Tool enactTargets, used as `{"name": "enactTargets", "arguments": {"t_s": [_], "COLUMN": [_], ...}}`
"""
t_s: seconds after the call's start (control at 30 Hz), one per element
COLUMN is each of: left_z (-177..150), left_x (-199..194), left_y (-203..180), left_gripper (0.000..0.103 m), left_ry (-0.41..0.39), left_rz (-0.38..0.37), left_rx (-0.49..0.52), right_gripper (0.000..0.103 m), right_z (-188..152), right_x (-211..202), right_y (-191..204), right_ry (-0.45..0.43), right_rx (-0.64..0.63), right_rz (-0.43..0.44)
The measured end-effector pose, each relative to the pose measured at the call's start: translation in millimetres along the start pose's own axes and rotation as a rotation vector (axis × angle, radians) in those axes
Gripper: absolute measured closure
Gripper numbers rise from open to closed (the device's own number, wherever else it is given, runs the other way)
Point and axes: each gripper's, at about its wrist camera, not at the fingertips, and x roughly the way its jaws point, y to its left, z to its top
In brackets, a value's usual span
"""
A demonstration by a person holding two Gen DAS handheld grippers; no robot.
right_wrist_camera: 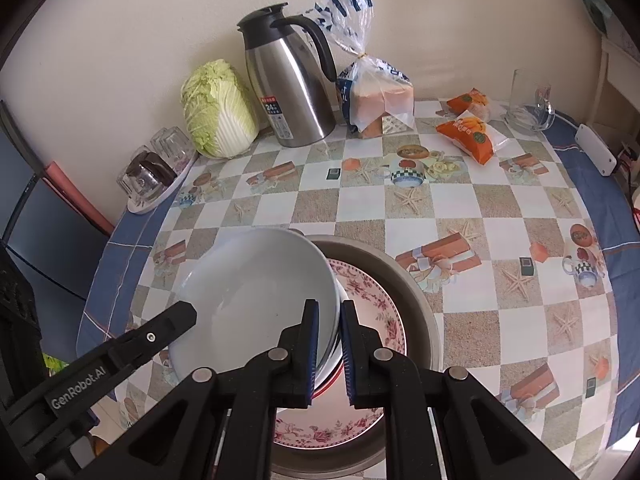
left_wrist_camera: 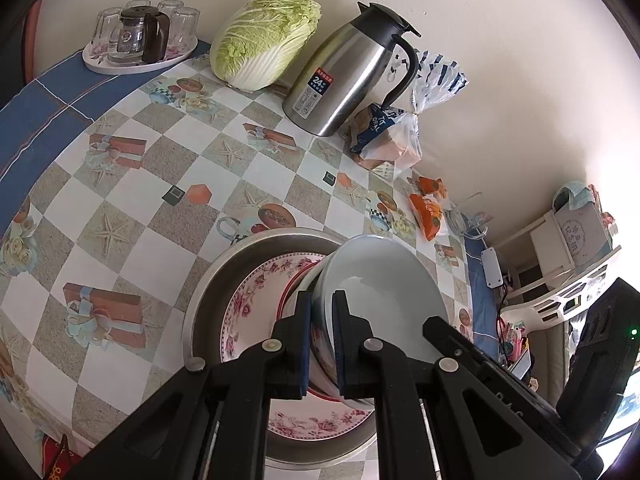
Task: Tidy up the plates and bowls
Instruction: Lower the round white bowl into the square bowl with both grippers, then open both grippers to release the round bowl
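Both grippers, left gripper (left_wrist_camera: 322, 336) and right gripper (right_wrist_camera: 329, 344), pinch opposite rims of the white bowl (right_wrist_camera: 256, 292), tilted at lower centre over the floral plate (right_wrist_camera: 376, 304); next it likely needs lowering level.

Your left gripper (left_wrist_camera: 323, 300) reaches up from the bottom centre of its frame, angled downward, jaws clamped on a rim. Your right gripper (right_wrist_camera: 329, 308) does likewise in its own view, fingers (right_wrist_camera: 313, 344) pinched on the opposite rim.
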Motion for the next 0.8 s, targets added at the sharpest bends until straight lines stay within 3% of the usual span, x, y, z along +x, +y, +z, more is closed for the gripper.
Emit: {"name": "enactTargets", "arguments": {"t_s": [0.07,0.17,0.2,0.23,0.3,0.43,0.8], "left_z": [0,1,1,1,2,4,7], "left_x": [-3,-10,-12,-13,-18,-23,-20], "left_y": [-2,-5,-5,-5,-5,0,23], "left_gripper": [0.094,0.091,0.082,0.064,0.043,0.025,0.010], "left_ry": [-0.010,-0.030,-0.035,-0.039,-0.059,-0.083,-0.105], "left_rz": [0.005,0.011,0.021,0.033,0.059,0.117,0.275], "left_rx": [0.015,0.032,0.035,0.037,0.042,0.040,0.032], "right_gripper": [0.090,0.069,0.061,0.059,0.059,0.047,0.015], "right_z": [1,2,2,2,3,2,0], "right_x": [-3,-6,-7,-8,-10,-9,-5], "right_y": [-1,-3,-4,-4,-4,-3,1], "right_ry": [-0.013,-0.022,-0.024,-0.026,-0.030,-0.025,-0.033], "right_rx": [-0.001,0.000,0.001,-0.002,-0.006,-0.019,-0.051], "right_rz": [0.003,-0.005,-0.011,-0.017,-0.030,-0.036,-0.048]}}
